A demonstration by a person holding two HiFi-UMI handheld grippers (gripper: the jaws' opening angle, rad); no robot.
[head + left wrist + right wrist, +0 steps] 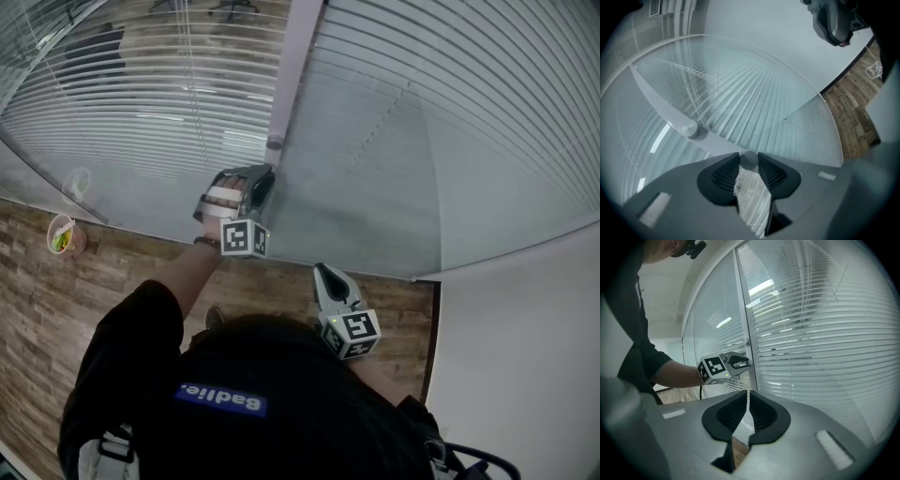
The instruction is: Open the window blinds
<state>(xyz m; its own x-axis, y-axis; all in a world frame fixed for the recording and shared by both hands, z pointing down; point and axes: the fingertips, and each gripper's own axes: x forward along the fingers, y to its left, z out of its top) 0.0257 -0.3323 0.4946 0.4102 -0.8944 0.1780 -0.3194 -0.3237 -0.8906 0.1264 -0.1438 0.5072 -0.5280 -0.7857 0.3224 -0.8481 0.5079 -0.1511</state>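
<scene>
White slatted blinds [141, 103] hang behind glass panes on both sides of a grey upright frame [298, 56]. My left gripper [266, 180] is held against the lower part of that frame. In the left gripper view its jaws [749, 161] are shut on a small round grey knob [749, 160] at the frame. The right gripper view shows the same gripper [738, 363] at the frame, beside the blinds [820, 333]. My right gripper [325, 274] hangs lower and nearer to me, away from the glass; its jaws [748, 393] are shut with nothing between them.
A round-ended grey piece [687, 127] sticks out of the frame just above the knob. A paper cup [61, 234] stands on the wooden floor [56, 309] at the left by the glass. A white wall [525, 356] closes the right side.
</scene>
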